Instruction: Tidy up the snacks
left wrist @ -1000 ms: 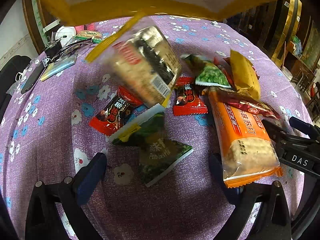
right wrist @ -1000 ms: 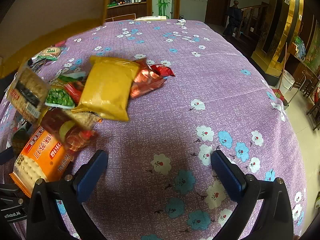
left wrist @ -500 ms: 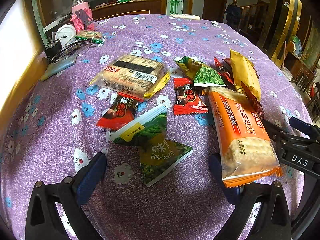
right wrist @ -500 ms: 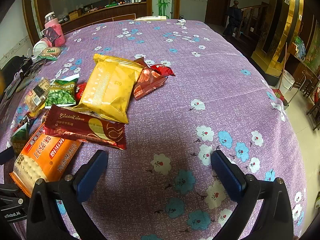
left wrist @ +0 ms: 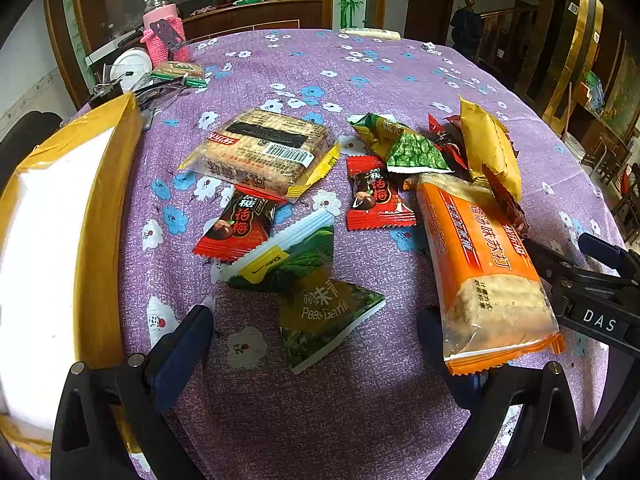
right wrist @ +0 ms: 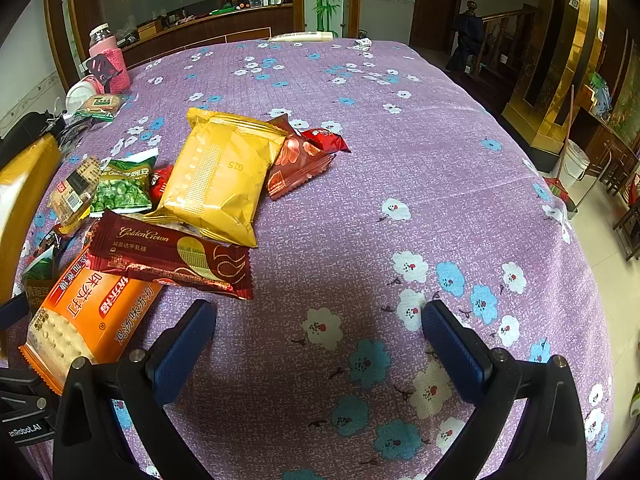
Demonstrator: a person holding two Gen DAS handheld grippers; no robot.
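The yellow-taped box (left wrist: 60,240), which a second earlier hung overhead spilling packets, had come to rest on the counter (right wrist: 400,200) left of the snack pile, so sorting could start. Its inside seemed empty, though glare hid much. The orange cracker pack (left wrist: 484,264) lay right of the pile. Left tool (left wrist: 316,344) and right tool (right wrist: 320,344) gaped wide, empty.

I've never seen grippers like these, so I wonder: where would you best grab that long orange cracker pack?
Probably across its near short end. The orange cracker pack lies flat and lengthwise toward the left gripper, its crimped end nearest and uncovered. The far end lies under the dark red wafer pack, so come from the near side, jaws open.
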